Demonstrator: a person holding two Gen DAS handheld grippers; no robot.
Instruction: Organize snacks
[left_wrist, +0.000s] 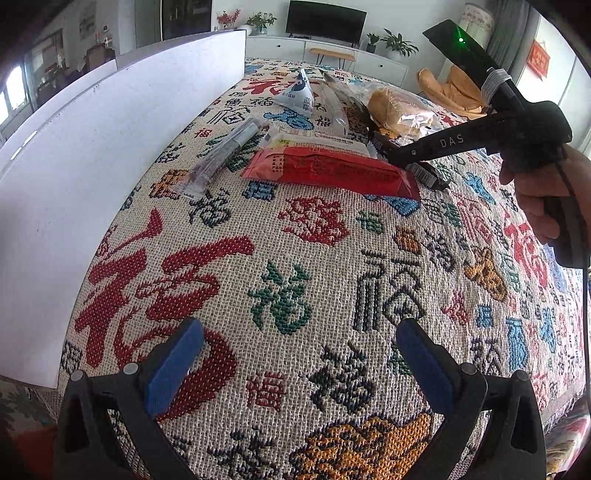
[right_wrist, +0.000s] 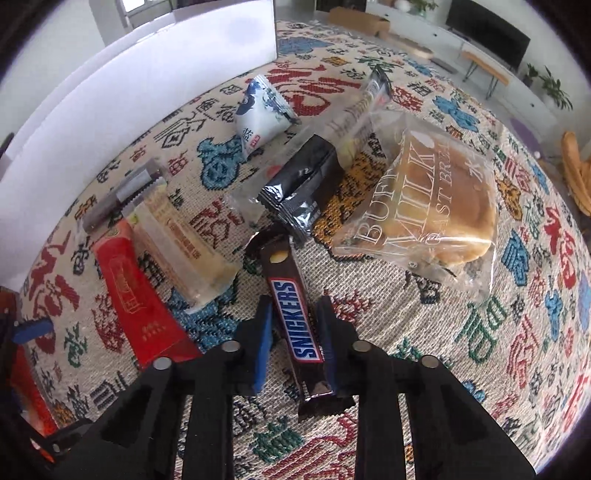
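Two tools are in my views, and both hang over a woven cloth (left_wrist: 303, 258) patterned with coloured characters. My right tool (right_wrist: 295, 328) points steeply down and is pinching the Snickers bar (right_wrist: 293, 317) across its width, blue pads against both long sides, the bar's lower end sticking out beneath the fingers. My left tool (left_wrist: 301, 354) is spread wide with only bare cloth between its blue pads.

Around the Snickers bar I see the other snacks lying loose on the cloth: a red packet (right_wrist: 136, 306) to its left, a pale cream packet (right_wrist: 181, 243) partly resting on the red packet, a silvery tube-like packet (right_wrist: 122, 192) further back, a black wrapper (right_wrist: 303, 184) just beyond the bar's far end, a clear bag of toast bread (right_wrist: 432, 199) to the right, a blue and white pouch (right_wrist: 262, 110), and a long clear-wrapped stick (right_wrist: 365, 99). White panel (left_wrist: 92, 177) stands along the cloth's left edge.

From the left wrist view I see a hand (left_wrist: 546, 192) gripping the right tool's handle.
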